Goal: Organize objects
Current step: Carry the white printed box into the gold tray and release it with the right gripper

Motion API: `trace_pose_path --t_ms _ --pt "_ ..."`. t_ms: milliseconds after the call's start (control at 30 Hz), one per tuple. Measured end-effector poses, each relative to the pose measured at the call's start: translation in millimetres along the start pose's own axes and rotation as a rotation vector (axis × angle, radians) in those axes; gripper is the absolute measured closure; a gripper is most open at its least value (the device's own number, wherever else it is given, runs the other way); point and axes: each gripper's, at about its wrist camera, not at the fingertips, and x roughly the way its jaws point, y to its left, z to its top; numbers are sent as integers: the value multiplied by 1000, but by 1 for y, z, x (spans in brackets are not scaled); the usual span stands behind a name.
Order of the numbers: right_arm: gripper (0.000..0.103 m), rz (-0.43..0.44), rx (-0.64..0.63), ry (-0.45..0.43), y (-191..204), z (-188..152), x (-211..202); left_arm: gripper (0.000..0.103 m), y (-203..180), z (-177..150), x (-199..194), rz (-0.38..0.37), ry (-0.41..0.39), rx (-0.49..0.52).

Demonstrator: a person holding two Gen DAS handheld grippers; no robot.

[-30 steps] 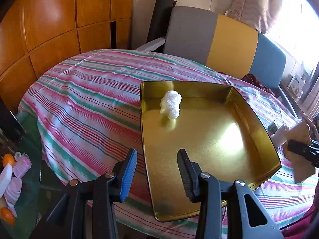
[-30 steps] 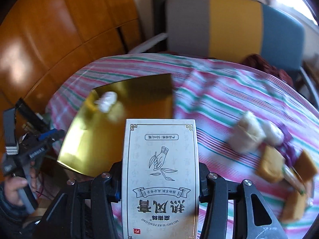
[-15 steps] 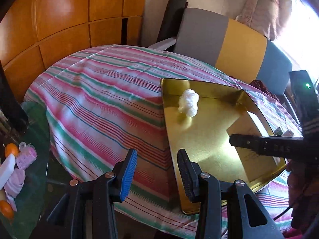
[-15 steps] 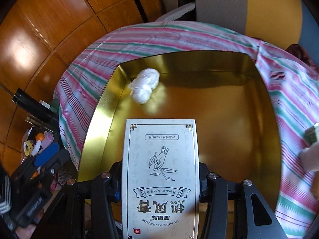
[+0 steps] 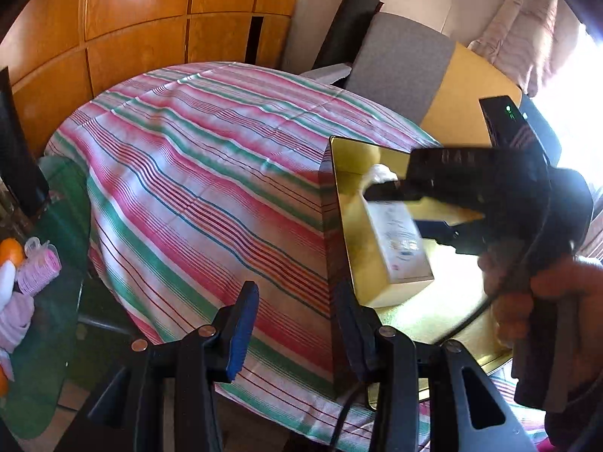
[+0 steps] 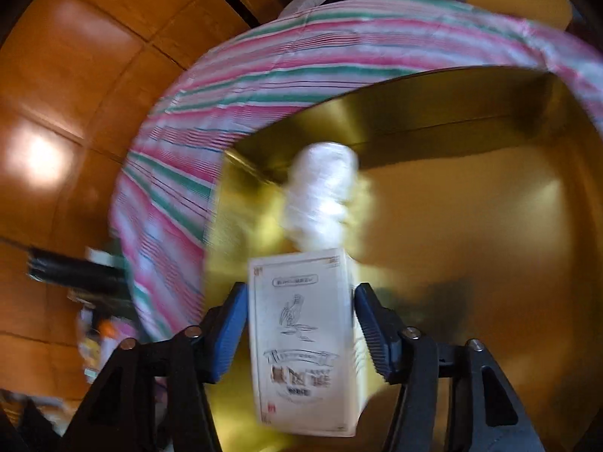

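Observation:
A gold tray (image 5: 346, 226) sits on the striped tablecloth. A white box with printed text (image 6: 305, 339) lies in the tray near its left wall; it also shows in the left wrist view (image 5: 395, 248). A white crumpled wad (image 6: 320, 196) lies just beyond the box. My right gripper (image 6: 301, 324) is open, its blue pads either side of the box with small gaps. It shows above the box in the left wrist view (image 5: 444, 196). My left gripper (image 5: 294, 320) is open and empty, over the table's near edge by the tray's left corner.
The round table with the striped cloth (image 5: 196, 173) stands before wooden wall panels (image 5: 132, 30) and a grey, yellow and blue bench back (image 5: 399, 64). A low green surface (image 5: 37, 271) at the left holds pink rollers and small items.
My right gripper carried the box down into the tray and opened; the box now rests on the tray floor. My left gripper drifted left, away from the tray.

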Motion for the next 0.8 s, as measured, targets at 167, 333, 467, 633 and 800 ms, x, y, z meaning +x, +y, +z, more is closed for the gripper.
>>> trace_pose_path --t_ms 167,333,467,633,800 --pt "33 149 7 -20 7 0 -10 61 -1 0 0 8 -1 4" --pt "22 122 -45 -64 6 -14 -35 61 0 -1 -1 1 2 1" --pt "19 40 -114 -121 1 -32 -54 61 0 -1 0 -19 14 -1" --pt "13 -57 -176 -210 -12 -52 -84 61 -9 -4 -4 -35 2 33" --pt "10 -143 -223 -299 -32 -72 -124 61 -29 -3 -12 -69 -24 86"
